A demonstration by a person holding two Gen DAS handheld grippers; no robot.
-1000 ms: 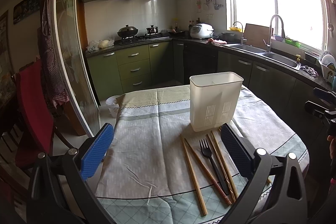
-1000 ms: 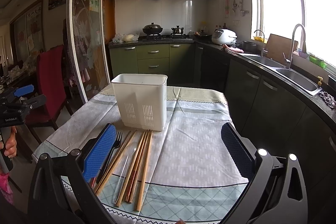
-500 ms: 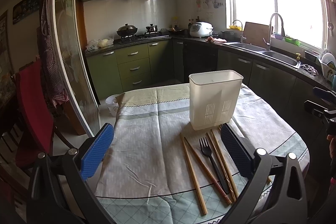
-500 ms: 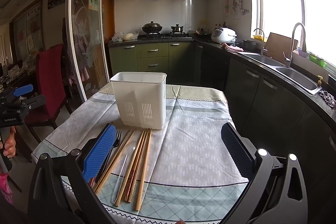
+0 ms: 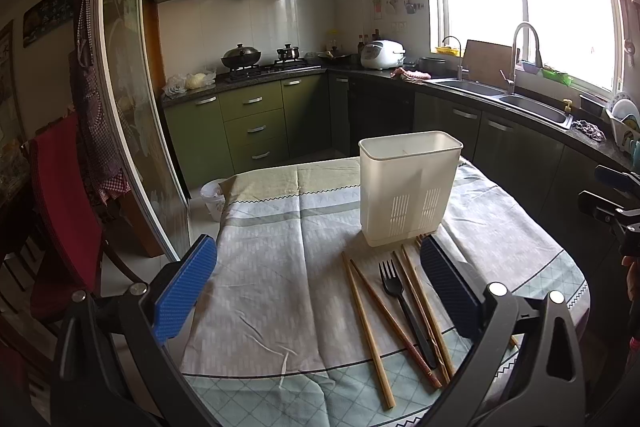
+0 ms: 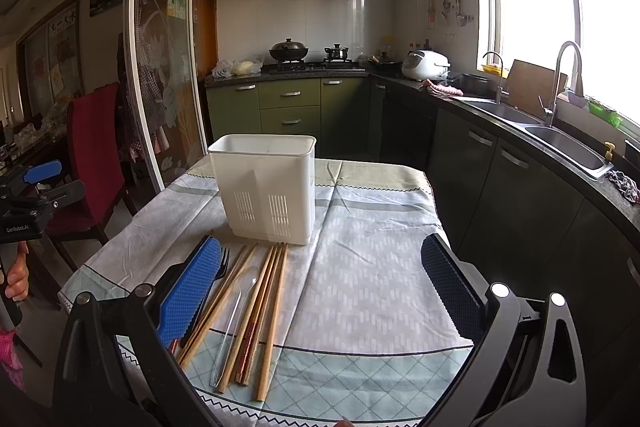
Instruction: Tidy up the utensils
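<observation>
We hold our left gripper [image 5: 316, 291] and right gripper [image 6: 320, 291] wide apart, holding nothing. Chopsticks [image 6: 272, 311] and a black fork [image 5: 404, 307] lie near the table's [image 6: 380, 287] front edge, before the white holder [image 6: 266, 187].

Left gripper [image 5: 318, 289]: fingers spread wide apart, nothing between them; one finger carries a bright blue textured pad [image 5: 184, 289], the other a dark blue one. The gripper hangs above the worktop, pointing forward and slightly downward. Right gripper [image 6: 320, 291]: same wide-open pose, fingers empty, held level with its partner. In the right wrist view the left gripper appears at the left margin, gripped from below by the person's left hand [image 6: 16, 277]. In the left wrist view the right gripper sits at the right margin; only a sliver of the hand beneath it shows.
</observation>
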